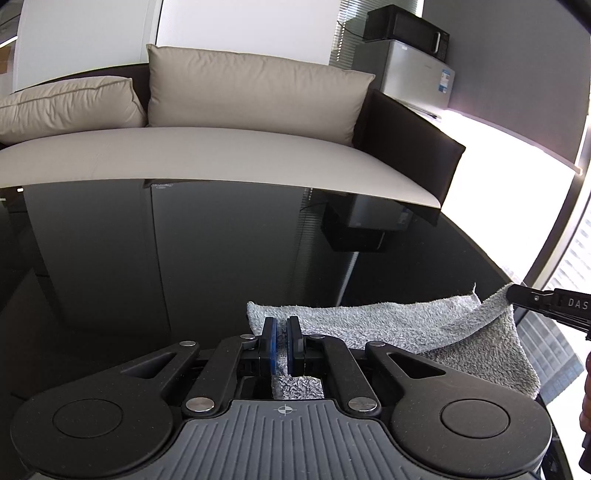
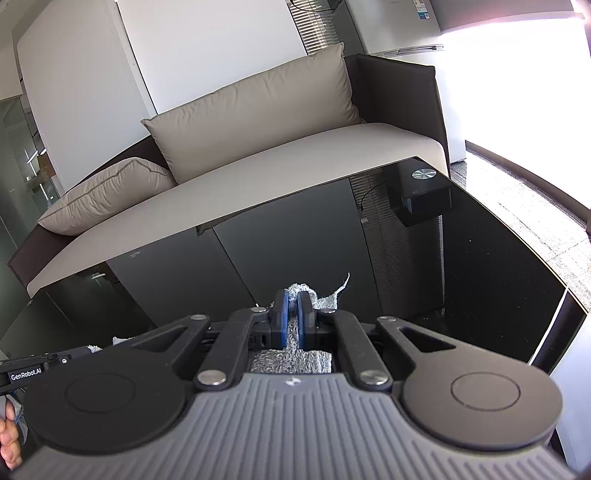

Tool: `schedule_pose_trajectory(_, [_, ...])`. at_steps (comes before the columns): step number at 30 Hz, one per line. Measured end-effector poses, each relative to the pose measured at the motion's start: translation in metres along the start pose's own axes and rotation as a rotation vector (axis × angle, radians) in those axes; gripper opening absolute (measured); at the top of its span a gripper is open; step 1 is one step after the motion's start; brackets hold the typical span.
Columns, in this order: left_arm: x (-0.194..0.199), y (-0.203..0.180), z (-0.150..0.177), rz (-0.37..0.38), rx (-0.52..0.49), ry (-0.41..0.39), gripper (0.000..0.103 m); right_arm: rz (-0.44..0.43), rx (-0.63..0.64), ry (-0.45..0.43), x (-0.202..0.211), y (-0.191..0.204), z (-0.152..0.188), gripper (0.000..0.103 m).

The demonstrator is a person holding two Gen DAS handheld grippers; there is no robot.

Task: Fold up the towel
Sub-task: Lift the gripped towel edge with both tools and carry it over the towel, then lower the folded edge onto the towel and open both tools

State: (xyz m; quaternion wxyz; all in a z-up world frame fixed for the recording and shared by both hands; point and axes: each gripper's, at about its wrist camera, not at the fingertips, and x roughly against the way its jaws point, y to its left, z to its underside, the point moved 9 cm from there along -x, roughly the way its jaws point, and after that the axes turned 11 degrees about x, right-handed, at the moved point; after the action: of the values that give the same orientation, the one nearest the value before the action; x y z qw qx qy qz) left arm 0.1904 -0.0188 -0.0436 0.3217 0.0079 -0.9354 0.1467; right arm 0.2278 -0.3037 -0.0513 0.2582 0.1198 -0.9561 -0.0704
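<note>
A grey terry towel (image 1: 399, 325) lies on the glossy black table (image 1: 147, 258), with its near edge lifted off the surface. My left gripper (image 1: 282, 325) is shut on the towel's near left corner. My right gripper (image 2: 293, 301) is shut on another corner of the towel (image 2: 325, 299). In the left wrist view the right gripper (image 1: 517, 295) holds the right corner raised, and the cloth hangs folded below it. In the right wrist view the left gripper's body (image 2: 33, 369) shows at the far left.
A beige sofa (image 1: 221, 155) with cushions stands just past the table's far edge. A microwave (image 1: 406, 26) sits on a small fridge (image 1: 417, 74) at the back right. Bright windows are to the right. The table's right edge (image 2: 554, 314) is close to my right gripper.
</note>
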Motion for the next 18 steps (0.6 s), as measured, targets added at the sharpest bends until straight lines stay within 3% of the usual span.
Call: schedule_pose_trajectory(18, [-0.015, 0.016, -0.013, -0.037, 0.045, 0.002, 0.009, 0.012, -0.001, 0.032, -0.030, -0.005, 0.000, 0.006])
